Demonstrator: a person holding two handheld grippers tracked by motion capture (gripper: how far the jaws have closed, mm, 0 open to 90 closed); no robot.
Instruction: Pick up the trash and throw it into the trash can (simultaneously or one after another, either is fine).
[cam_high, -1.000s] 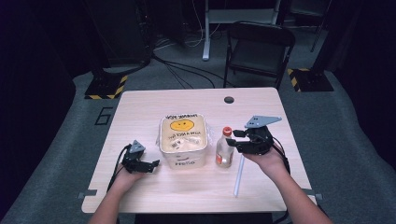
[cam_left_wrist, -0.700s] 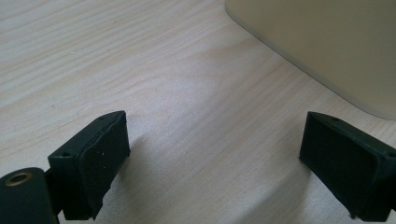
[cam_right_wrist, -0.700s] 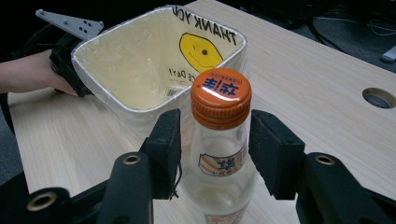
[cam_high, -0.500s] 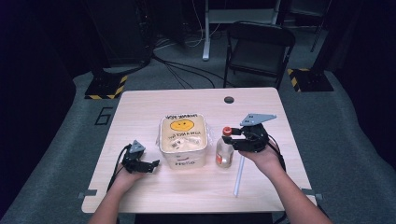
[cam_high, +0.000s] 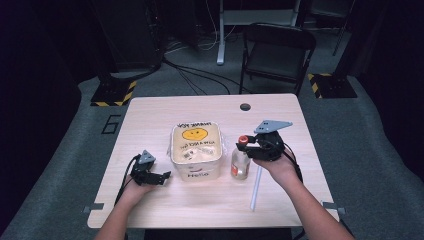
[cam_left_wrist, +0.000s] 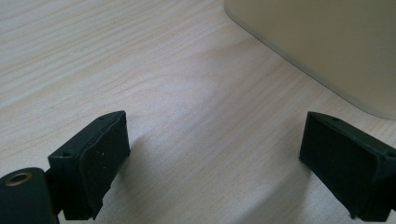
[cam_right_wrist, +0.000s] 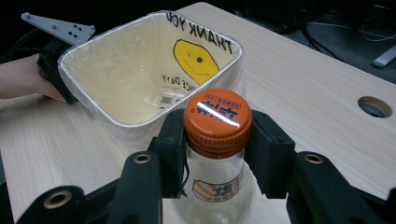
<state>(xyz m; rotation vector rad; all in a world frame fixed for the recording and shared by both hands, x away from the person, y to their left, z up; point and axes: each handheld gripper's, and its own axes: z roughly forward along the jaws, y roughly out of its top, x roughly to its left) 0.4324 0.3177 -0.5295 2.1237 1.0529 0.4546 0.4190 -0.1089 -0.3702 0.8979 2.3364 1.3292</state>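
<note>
Right gripper (cam_right_wrist: 217, 149) has closed around bottle (cam_right_wrist: 215, 186) neck (bin (cam_right_wrist: 140, 70) touching).

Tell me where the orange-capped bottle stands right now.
In the high view the bottle stands right of the bin, its cap between the right gripper jaws, left of the white stick.

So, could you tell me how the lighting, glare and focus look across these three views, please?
High view: the table is brightly lit, the surroundings dark. Left gripper view: soft shadows spread from the left gripper across the wood; the bin wall looks soft. Right gripper view: a white glare streak crosses the bottle's orange cap; its near jaws look blurred.
</note>
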